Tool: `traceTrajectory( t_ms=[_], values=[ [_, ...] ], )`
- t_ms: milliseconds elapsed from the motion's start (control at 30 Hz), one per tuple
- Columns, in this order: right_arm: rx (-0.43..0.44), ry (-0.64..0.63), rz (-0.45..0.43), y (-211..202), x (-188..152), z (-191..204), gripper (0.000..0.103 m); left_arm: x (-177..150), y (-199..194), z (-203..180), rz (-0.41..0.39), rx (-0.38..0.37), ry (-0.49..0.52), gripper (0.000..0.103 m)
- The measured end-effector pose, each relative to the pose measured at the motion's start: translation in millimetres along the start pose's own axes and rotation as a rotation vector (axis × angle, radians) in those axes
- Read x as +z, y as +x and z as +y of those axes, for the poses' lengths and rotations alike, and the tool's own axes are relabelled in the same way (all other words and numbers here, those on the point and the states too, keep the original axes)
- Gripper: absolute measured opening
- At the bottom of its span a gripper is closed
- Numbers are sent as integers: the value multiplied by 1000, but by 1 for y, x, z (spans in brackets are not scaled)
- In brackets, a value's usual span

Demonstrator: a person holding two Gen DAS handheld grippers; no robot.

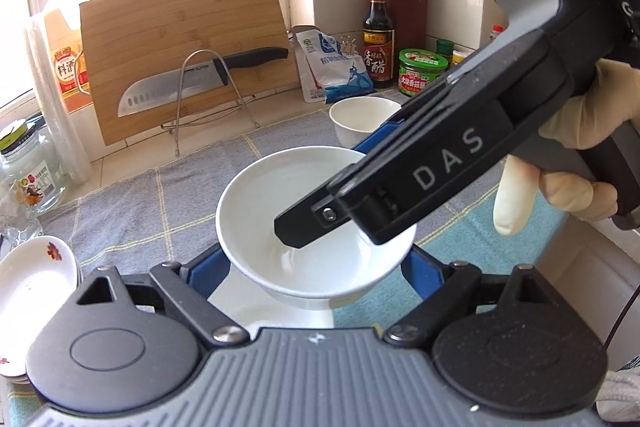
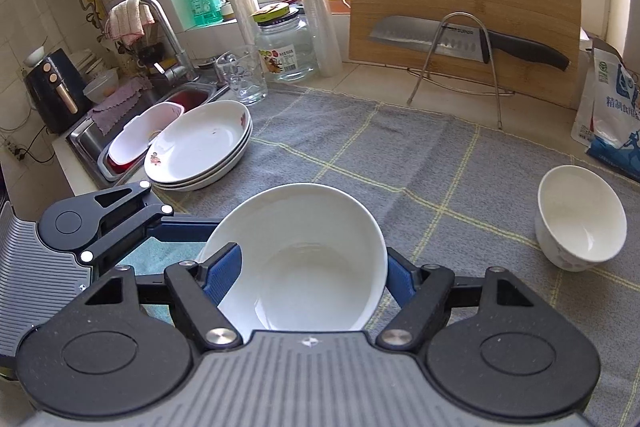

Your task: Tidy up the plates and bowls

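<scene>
1. The right gripper (image 2: 304,279) has its blue-padded fingers (image 2: 224,277) clamped across the rim of a white bowl (image 2: 296,251): one finger sits inside the bowl, the other against its outer wall.
2. In the left wrist view the same bowl (image 1: 316,223) appears lifted above the cloth, with the right gripper's (image 1: 356,187) black finger reaching down into it from the upper right, held by a gloved hand (image 1: 576,155).
3. The left gripper (image 1: 316,287) has its fingers (image 1: 208,275) spread wide on either side of the bowl's base; I cannot tell whether they touch it.
4. Something flat and white shows beneath the bowl, between the left fingers; what it is cannot be made out.
5. A second, smaller white bowl (image 2: 580,219) stands upright on the grey checked cloth (image 2: 400,155) that covers the worktop, well apart to the right.
6. A stack of shallow plates (image 2: 200,147) with small floral marks lies at the cloth's left edge, just beside the sink (image 2: 96,139).
7. A bamboo cutting board (image 2: 464,11) leans against the back wall, with a knife (image 2: 460,39) resting on a wire rack in front of it.
</scene>
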State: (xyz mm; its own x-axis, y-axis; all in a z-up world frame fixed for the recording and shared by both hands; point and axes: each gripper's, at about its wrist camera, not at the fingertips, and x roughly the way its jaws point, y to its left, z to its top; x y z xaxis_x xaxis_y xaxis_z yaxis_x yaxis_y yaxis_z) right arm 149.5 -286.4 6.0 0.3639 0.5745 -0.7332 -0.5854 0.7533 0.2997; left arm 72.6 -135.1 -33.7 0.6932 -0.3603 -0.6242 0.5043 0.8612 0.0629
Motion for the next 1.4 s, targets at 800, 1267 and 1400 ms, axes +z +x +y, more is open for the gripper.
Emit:
traceTrajectory(
  t_ms=[800,1267,1400],
  values=[
    [10,4,94,52,1,36,80,-38,-4,42,73,-7,-43,92],
    [12,-6,122,59,1,37,83,-40,1,45,93,-17,-57,92],
    [19,-9,126,62,0,38,87,-42,4,44,109,-13,-58,93]
  ],
)
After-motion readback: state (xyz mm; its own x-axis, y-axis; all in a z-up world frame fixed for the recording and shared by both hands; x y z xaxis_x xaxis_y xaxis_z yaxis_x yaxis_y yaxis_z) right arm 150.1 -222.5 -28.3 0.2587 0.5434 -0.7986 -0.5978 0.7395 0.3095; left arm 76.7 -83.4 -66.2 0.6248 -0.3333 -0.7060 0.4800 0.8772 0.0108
